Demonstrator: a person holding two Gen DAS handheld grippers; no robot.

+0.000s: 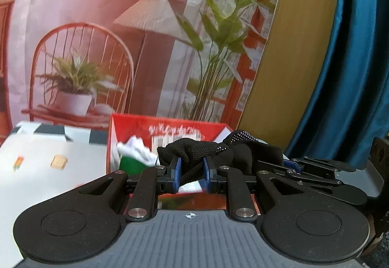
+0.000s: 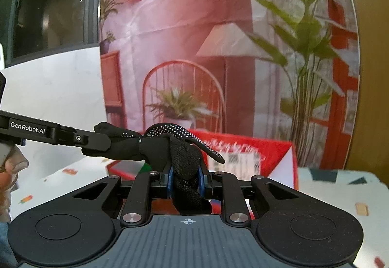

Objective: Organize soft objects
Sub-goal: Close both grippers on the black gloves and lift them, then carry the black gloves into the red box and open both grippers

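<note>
Item: black dotted glove (image 2: pixel 180 146), soft, bunched, held aloft between us above red box (image 1: pixel 170 131)

Left gripper (image 1: pixel 190 170): blue pads clamped on glove fabric. Right gripper (image 2: pixel 186 175): pads clamped on other end, cuff hanging down through jaws

We judge two-point hold serves to stretch or fold glove before stowing in box

Box contents: white-and-green cloth (image 1: pixel 133 156)

Surface: white table (image 1: pixel 48 165) with small coloured shapes. Room: printed backdrop (image 2: pixel 194 49) of chair, lamp, plants; blue curtain (image 1: pixel 352 61) at right
</note>
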